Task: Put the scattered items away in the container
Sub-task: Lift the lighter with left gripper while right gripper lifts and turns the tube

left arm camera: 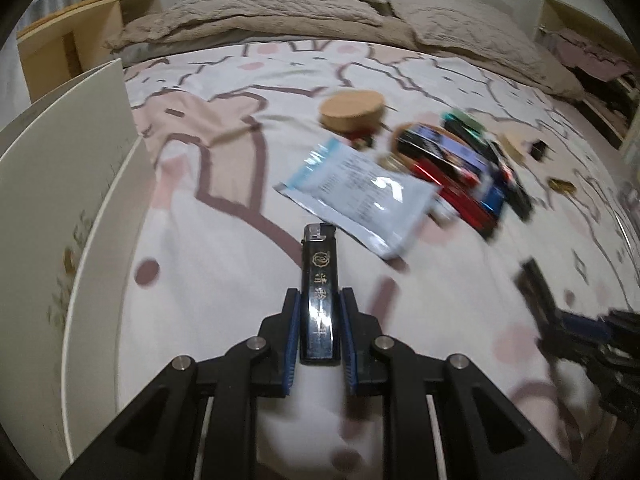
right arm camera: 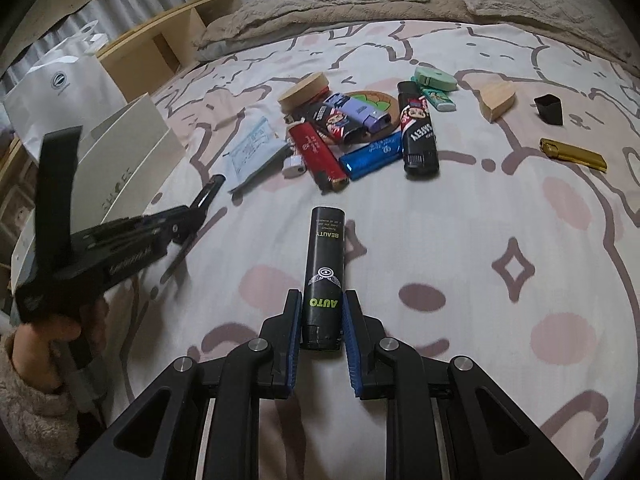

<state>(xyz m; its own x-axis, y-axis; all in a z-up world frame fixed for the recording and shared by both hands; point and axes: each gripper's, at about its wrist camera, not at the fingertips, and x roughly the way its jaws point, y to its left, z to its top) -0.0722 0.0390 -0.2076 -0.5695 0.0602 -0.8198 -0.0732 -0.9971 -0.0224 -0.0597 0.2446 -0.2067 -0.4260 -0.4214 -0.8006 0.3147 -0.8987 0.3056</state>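
Nearest in the left wrist view, the left gripper (left arm camera: 320,312) has its blue-padded jaws pressed narrow on a slim black lighter (left arm camera: 319,292) with gold characters, which points forward above the patterned bedsheet (left arm camera: 224,272). Just to its left stands the white box (left arm camera: 68,240) with a faint floral print, probably the container, its rim curving along the frame's edge. In the right wrist view, the right gripper (right arm camera: 322,316) is clamped tight on a black tube-shaped lighter (right arm camera: 324,272) marked AUTO, likewise lifted over the sheet. Farther out lies the scattered pile: a pale blue packet (left arm camera: 356,188), a red lighter (right arm camera: 316,156), a blue lighter (right arm camera: 372,156), a black lighter marked SAFETY (right arm camera: 418,136), and a round wooden lid (left arm camera: 352,110). Off to the right sit a wooden wedge (right arm camera: 498,100), a small black cup (right arm camera: 549,109) and a gold lighter (right arm camera: 572,154), well apart from the pile. Beyond are beige pillows (left arm camera: 280,12). Both hands appear to be at the carrying step, each with one item. The next move likely calls for swinging the left gripper over the box's open top and letting go, then the right following.
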